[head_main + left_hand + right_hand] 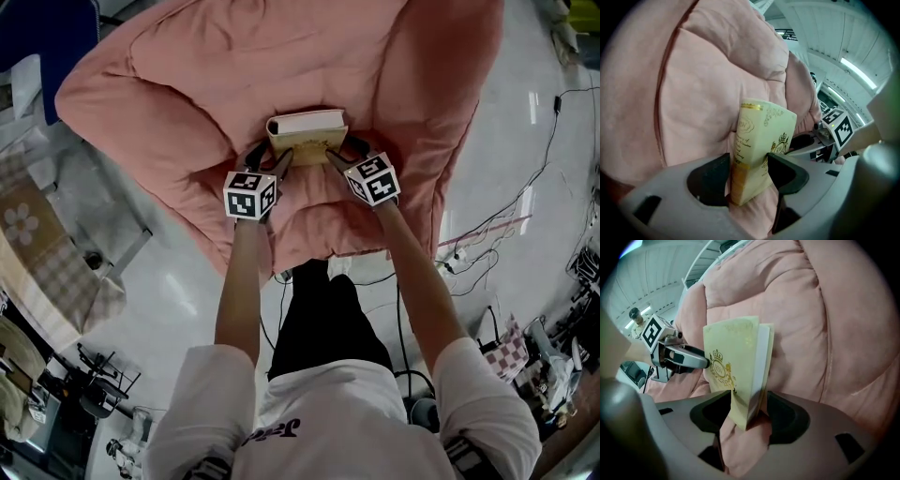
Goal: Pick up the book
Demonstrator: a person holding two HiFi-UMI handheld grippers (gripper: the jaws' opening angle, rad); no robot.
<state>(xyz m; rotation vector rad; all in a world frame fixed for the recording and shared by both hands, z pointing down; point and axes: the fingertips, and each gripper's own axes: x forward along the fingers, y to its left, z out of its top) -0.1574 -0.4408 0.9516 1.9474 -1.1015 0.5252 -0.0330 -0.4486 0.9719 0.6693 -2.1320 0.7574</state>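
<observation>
Main worry is the big pink cushion (187, 84). It's so soft that the book (307, 131) could easily get shoved deeper into it, or tipped over, if the jaws are closed unevenly, and only the corners would be caught. The book is propped upright in the cushion's middle fold. Its near corners are straddled by the left gripper (270, 157) and right gripper (347, 152), both spread wide, with nothing clamped yet. No real container is seen. The cushion's hollow is occupied by the book alone.

Gold print on the book (761, 140) is too small to read; the pink quilt (187, 84) is cut off at the frame's top.
</observation>
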